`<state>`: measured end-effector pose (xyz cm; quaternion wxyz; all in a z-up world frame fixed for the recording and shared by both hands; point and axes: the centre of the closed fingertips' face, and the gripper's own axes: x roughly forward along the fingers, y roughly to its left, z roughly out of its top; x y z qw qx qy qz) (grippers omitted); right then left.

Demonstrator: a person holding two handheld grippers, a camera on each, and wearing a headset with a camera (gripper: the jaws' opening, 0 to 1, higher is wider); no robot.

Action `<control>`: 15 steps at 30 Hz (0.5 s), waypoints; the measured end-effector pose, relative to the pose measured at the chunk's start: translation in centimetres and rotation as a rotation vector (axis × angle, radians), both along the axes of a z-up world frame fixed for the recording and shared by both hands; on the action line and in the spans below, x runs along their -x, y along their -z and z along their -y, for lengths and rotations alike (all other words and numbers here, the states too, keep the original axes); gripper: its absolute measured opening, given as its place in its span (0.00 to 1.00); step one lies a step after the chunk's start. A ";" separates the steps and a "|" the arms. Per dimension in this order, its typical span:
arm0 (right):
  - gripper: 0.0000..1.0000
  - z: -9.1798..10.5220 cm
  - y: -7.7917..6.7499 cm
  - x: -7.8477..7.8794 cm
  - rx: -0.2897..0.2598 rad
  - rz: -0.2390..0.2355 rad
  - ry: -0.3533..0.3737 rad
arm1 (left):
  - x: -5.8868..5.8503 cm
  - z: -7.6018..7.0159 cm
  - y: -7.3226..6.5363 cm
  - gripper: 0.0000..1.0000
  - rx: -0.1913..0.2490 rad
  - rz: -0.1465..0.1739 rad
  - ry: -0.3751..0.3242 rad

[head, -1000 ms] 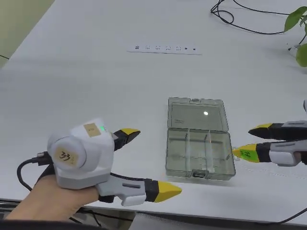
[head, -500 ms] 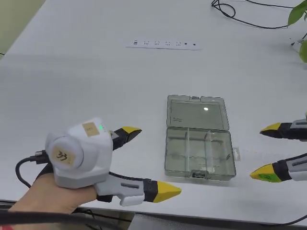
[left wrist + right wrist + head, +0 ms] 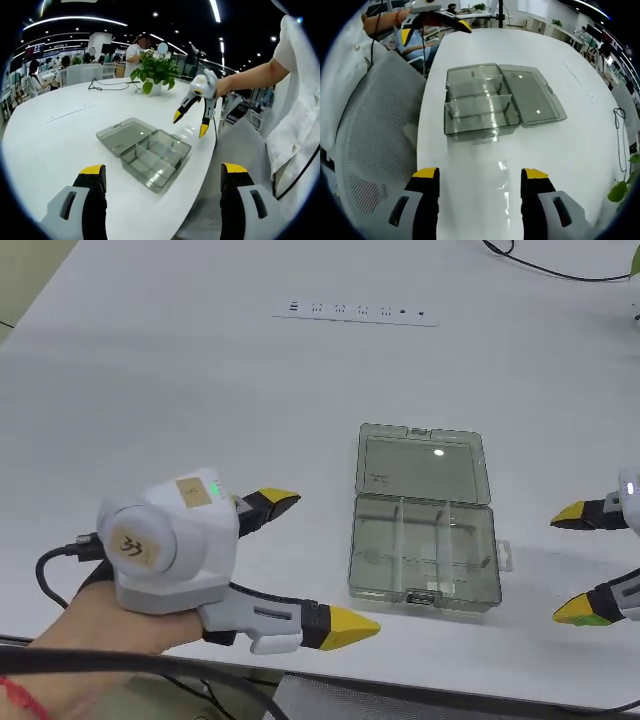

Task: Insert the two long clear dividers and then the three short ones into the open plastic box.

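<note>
Head view: the open plastic box [image 3: 352, 552] sits on the white table [image 3: 200, 400] near its front edge, between my two tongs and touching neither. Its lid [image 3: 425, 465] lies flat on the far side of the tray. Clear dividers [image 3: 402, 530] stand inside the tray, some running front to back and at least one across, though I cannot count them with any certainty. My left gripper [image 3: 330, 562] hangs to the left of the box over the near part of the table, its yellow-tipped jaws spread wide with nothing between them. My right gripper [image 3: 562, 566] is at the right border of the picture, near the box's right side, its jaws likewise parted and empty. A white power strip [image 3: 355, 312] lies well beyond the box toward the far side of the table. In the left gripper view, my left gripper [image 3: 162, 170] frames the box [image 3: 140, 172], with the right gripper [image 3: 189, 126] just past it and a potted plant [image 3: 152, 75] farther back on the table. In the right gripper view, my right gripper [image 3: 480, 174] points at the box [image 3: 470, 127], apart from it, with bare table between them, and a mesh chair [image 3: 375, 135] stands beside the table edge.
</note>
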<state>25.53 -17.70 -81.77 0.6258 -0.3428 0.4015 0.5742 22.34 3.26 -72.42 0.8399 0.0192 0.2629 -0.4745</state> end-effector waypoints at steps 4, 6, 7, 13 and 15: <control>0.62 0.3 0.9 0.0 0.038 0.005 -0.050 | 0.0 -0.1 0.3 0.98 -0.006 -0.006 0.003; 0.61 0.5 1.2 -0.1 0.057 0.002 -0.063 | 0.0 -0.2 0.4 0.98 -0.008 -0.008 0.004; 0.60 0.5 1.4 -0.1 0.061 0.005 -0.077 | 0.0 -0.2 0.4 0.98 -0.008 -0.009 0.003; 0.52 0.7 2.3 -0.5 0.095 0.006 -0.107 | -0.2 -0.1 0.4 0.98 -0.004 -0.011 0.003; 0.51 0.7 2.6 -0.6 0.104 0.008 -0.115 | -0.2 -0.1 0.4 0.97 -0.005 -0.012 0.004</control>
